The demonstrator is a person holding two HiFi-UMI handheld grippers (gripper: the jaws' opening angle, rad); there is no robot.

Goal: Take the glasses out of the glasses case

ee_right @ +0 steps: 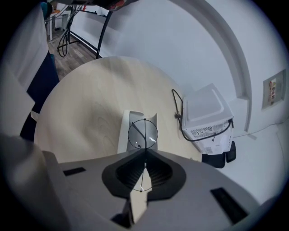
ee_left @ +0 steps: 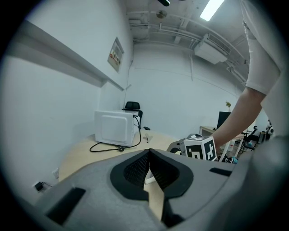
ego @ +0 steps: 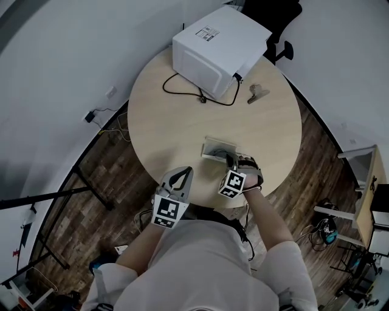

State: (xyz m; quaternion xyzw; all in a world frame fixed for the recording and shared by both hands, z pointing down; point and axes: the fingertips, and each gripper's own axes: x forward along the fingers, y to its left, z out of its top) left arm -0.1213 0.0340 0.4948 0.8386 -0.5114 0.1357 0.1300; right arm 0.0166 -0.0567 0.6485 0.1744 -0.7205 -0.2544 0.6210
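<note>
The open light-grey glasses case (ego: 217,147) lies on the round wooden table (ego: 182,121), near its front edge. In the right gripper view the case (ee_right: 124,131) sits just below and beyond the jaws. My right gripper (ee_right: 145,153) is shut on the thin black wire-frame glasses (ee_right: 143,134); one round lens hangs over the case. From the head view that gripper (ego: 233,160) hovers at the case's near end. My left gripper (ego: 182,176) hangs at the table's front edge, left of the case. Its jaws (ee_left: 149,152) meet with nothing between them.
A white microwave (ego: 219,42) stands at the table's far side, with a black cable (ego: 182,91) looping in front of it. A small grey clip-like object (ego: 256,92) lies to its right. A black chair (ego: 273,18) stands behind the table. Wood floor surrounds it.
</note>
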